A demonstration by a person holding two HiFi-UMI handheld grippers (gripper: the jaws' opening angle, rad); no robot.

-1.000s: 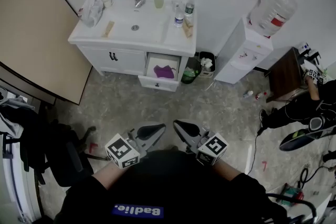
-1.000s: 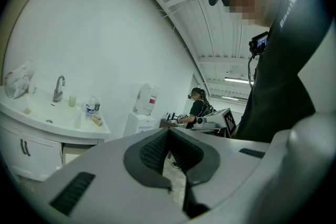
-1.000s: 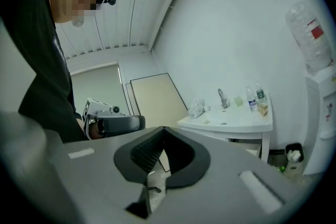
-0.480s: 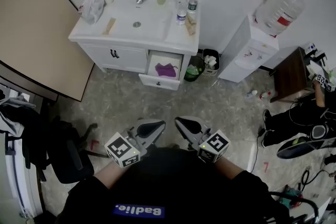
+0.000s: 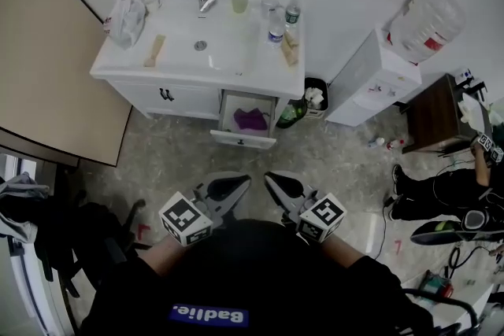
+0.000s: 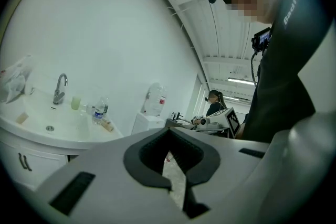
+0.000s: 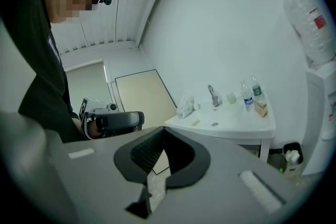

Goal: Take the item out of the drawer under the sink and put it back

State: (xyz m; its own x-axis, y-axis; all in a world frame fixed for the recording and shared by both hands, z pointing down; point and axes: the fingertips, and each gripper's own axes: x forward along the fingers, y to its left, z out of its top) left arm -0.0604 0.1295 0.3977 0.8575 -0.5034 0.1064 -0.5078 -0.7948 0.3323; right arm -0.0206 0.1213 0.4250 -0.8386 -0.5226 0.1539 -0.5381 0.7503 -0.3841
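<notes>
The white sink cabinet [image 5: 177, 51] stands against the far wall. Its right drawer [image 5: 242, 140] is pulled open, and a purple item [image 5: 250, 120] lies inside. My left gripper [image 5: 239, 181] and right gripper [image 5: 272, 179] are held close to my body, well short of the drawer, both shut and empty. In the left gripper view the left gripper [image 6: 169, 131] points past the sink [image 6: 50, 128], which lies at the left. In the right gripper view the right gripper [image 7: 164, 130] shows the sink [image 7: 220, 124] at the right.
Bottles [image 5: 276, 31], a cup [image 5: 239, 1] and a plastic bag [image 5: 126, 12] sit on the counter. A small bin [image 5: 313, 97] and a green bottle [image 5: 287, 116] stand beside the drawer. A water dispenser [image 5: 378, 79], a brown table [image 5: 437, 112] and a seated person [image 5: 449, 189] are at the right.
The sink cabinet and drawer have drawn nearer and shifted slightly in view as I moved toward them. Both grippers stayed shut in front of my body.
</notes>
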